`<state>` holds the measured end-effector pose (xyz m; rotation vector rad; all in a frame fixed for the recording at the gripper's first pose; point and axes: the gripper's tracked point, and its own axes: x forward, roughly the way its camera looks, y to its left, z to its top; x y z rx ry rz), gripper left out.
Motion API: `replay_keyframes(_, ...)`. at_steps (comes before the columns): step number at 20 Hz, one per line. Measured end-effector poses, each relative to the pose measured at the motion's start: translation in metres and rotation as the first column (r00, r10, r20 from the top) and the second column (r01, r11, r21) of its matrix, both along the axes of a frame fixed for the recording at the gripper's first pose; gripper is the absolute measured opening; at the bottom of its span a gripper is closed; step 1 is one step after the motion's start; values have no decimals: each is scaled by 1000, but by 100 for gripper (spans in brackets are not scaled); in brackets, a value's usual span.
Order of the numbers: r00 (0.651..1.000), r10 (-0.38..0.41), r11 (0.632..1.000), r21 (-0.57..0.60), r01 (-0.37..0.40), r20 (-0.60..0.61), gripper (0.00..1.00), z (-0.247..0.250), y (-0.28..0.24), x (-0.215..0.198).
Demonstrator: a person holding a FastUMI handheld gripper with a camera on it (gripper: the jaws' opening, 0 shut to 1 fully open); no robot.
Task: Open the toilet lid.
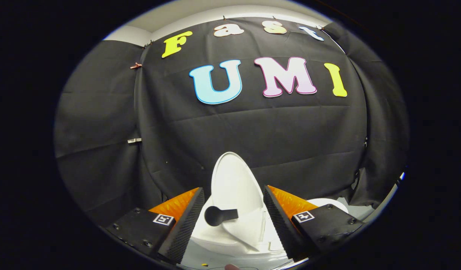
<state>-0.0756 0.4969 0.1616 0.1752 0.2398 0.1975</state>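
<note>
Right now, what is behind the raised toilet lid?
Behind the toilet lid, which stands raised between the open gripper fingers, hangs the booth's black cloth wall. The lid covers whatever is directly behind it, so a tank cannot be confirmed.

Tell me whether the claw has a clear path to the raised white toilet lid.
Probably yes. The claw is open, and the raised white plastic toilet lid stands between and just beyond its fingers. A small black handle-like piece sits in the gap too, but nothing blocks the lid.
</note>
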Motion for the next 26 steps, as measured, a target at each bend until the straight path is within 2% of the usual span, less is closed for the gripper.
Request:
replay_keyframes(4, 999, -3, 999, -40, 5, 43, 99, -5, -66, 20)
replay_keyframes(7, 993, -37, 991, -125, 51, 114, 99, -20, -138, 41)
replay_keyframes(10, 994, -62, 987, -140, 74, 92, 99, -54, -200, 55)
replay_keyframes(15, 986, -155, 971, -173, 163, 60, 99, -107, -296, 75)
replay_keyframes(20, 977, -194, 960, -188, 207, 87, 99, -134, -360, 89)
replay_keyframes(26, 949, -212, 952, -171, 255, 235, 99, -129, -404, 92)
